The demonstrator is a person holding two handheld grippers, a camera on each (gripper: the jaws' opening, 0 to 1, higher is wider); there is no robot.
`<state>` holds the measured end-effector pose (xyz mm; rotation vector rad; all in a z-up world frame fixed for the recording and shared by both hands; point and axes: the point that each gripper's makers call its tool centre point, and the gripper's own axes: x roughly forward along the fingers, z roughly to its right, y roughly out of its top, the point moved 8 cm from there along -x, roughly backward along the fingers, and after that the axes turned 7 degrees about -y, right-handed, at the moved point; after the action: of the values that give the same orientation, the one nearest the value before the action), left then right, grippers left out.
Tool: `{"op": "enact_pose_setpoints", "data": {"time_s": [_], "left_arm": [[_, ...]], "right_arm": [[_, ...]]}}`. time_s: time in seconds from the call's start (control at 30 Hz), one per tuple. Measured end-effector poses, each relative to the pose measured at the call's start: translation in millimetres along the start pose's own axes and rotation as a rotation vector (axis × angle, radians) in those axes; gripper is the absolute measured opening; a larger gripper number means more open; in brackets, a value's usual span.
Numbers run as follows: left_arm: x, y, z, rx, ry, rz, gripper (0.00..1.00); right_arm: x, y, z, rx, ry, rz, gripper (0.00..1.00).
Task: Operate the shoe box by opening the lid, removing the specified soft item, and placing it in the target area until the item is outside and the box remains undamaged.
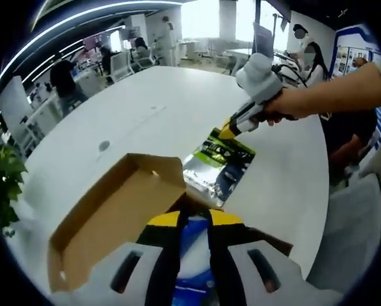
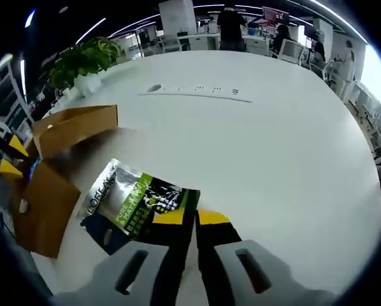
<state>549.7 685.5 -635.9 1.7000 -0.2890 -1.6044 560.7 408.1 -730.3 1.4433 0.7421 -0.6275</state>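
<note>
Dangling from the right gripper [image 1: 230, 132], the pouch [image 1: 220, 163] hung over the table [image 1: 152, 108] just beside the box [image 1: 114, 213], a silver packet with a green and black printed face. In the right gripper view the same pouch [image 2: 138, 203] lay slanted ahead of the yellow-tipped jaws of the right gripper [image 2: 190, 220], which were pressed together on its near edge, so that claw was clamped on the item. Its far edge pointed toward the box [image 2: 47, 178], whose brown lid [image 2: 76, 127] stood raised. Seen from the left gripper view, the lid [image 1: 101, 223] lay folded well back, showing its bare cardboard inside. The left gripper [image 1: 194, 220] reached into the box, its jaws drawn narrow around something blue and white [image 1: 194, 252] between them; whether they truly gripped it or only steadied the box I could not tell. By my judgement the lid was open and the soft item already out, so the step in hand was the carry to the target area. The next move called for lowering the pouch flat onto open table clear of the box, then letting the jaws part without dragging it. A potted plant [image 2: 85, 57] stood at the table's far edge, and people [image 2: 232, 25] stood beyond it.
</note>
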Motion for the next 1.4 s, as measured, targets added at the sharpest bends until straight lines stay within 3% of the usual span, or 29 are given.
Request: {"op": "enact_pose_setpoints", "data": {"time_s": [0.5, 0.83, 1.4], "left_arm": [[-30.6, -29.2, -8.4, -0.071, 0.059, 0.019, 0.15], [-51.4, -53.1, -14.0, -0.126, 0.106, 0.031, 0.18], [-97.1, -90.6, -20.5, -0.191, 0.188, 0.063, 0.22]], "right_arm": [[-8.8, 1.8, 2.0, -0.031, -0.004, 0.005, 0.04], [-33.9, 7.3, -3.9, -0.074, 0.002, 0.031, 0.1], [-85.6, 12.0, -48.7, -0.166, 0.071, 0.078, 0.24]]}}
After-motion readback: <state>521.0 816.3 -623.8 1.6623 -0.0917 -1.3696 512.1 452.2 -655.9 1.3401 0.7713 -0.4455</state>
